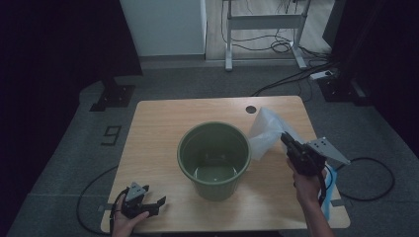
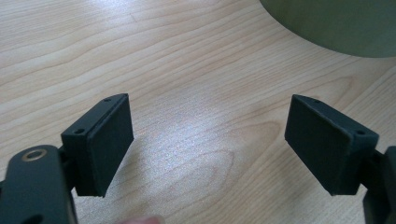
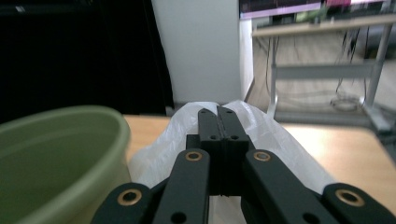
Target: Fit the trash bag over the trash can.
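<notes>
A green plastic bucket [image 1: 214, 159] stands in the middle of the wooden table [image 1: 153, 133], and its inside looks bare. To its right, a thin white plastic bag [image 1: 266, 132] hangs lifted off the table, pinched by my right gripper [image 1: 285, 139], which is shut on it. In the right gripper view the jaws are pressed together with the bag [image 3: 280, 140] draped around them and the bucket rim [image 3: 70, 122] at left. My left gripper [image 1: 153, 203] rests at the table's front left corner, open; its pads [image 2: 109, 144] stand wide apart over bare wood.
The bucket's wall [image 2: 336, 23] is beyond the left gripper. A cable hole [image 1: 251, 109] sits near the table's far edge. A blue object [image 1: 330, 190] lies by the right forearm. Cables [image 1: 365, 168] run on the floor, and a desk frame [image 1: 264, 29] stands behind.
</notes>
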`<action>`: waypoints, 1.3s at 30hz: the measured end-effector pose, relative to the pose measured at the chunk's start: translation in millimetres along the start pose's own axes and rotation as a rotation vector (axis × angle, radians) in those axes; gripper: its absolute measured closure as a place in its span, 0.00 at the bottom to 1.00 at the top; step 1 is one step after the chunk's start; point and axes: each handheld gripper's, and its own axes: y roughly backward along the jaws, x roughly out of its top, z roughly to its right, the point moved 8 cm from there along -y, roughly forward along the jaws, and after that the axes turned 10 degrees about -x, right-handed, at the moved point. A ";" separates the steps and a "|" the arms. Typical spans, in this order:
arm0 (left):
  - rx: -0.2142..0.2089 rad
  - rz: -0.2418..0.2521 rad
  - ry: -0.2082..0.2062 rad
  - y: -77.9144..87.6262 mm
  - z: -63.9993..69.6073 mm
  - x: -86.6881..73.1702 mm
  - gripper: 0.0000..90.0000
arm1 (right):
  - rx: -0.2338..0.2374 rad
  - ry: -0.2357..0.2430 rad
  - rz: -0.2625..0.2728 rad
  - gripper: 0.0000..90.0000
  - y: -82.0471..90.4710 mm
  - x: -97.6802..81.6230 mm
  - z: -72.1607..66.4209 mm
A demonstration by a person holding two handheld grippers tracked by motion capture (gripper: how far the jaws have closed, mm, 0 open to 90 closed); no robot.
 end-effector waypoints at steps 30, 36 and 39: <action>-0.008 -0.007 0.002 -0.3 -0.6 -0.1 0.17 | 0.101 0.125 0.234 0.99 55.3 127.1 -69.0; -0.011 -0.010 0.003 -0.7 -0.3 -0.3 0.17 | 0.132 0.190 0.208 0.99 47.7 111.7 -96.2; -0.012 -0.010 0.002 -0.7 -0.1 -0.3 0.17 | 0.158 0.211 0.179 0.99 42.6 96.1 -110.1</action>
